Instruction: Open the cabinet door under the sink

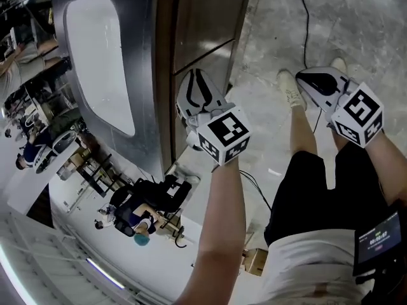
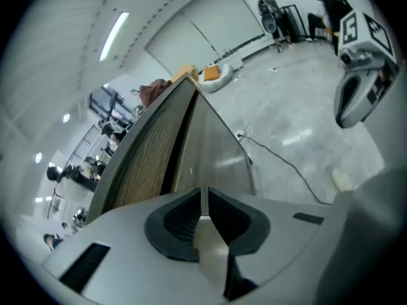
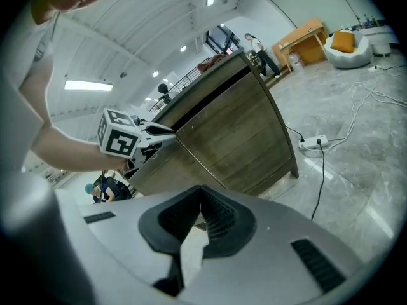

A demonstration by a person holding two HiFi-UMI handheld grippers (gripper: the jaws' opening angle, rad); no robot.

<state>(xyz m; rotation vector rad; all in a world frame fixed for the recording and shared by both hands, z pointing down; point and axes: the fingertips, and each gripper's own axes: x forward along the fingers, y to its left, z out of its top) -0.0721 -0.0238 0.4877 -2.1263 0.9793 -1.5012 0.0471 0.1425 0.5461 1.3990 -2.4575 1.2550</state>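
1. The left gripper (image 1: 198, 81), jaws pressed together with nothing between them, hangs just beside the cabinet door (image 1: 206, 14) under the sink (image 1: 95, 62).
2. The right gripper (image 1: 315, 80), likewise closed and empty, is over the floor (image 1: 356, 24), well apart from the door.
3. The door looks closed.

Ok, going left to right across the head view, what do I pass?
Sink basin → left gripper → white shoe → right gripper. The cabinet front is left out, because the left gripper overlaps it.
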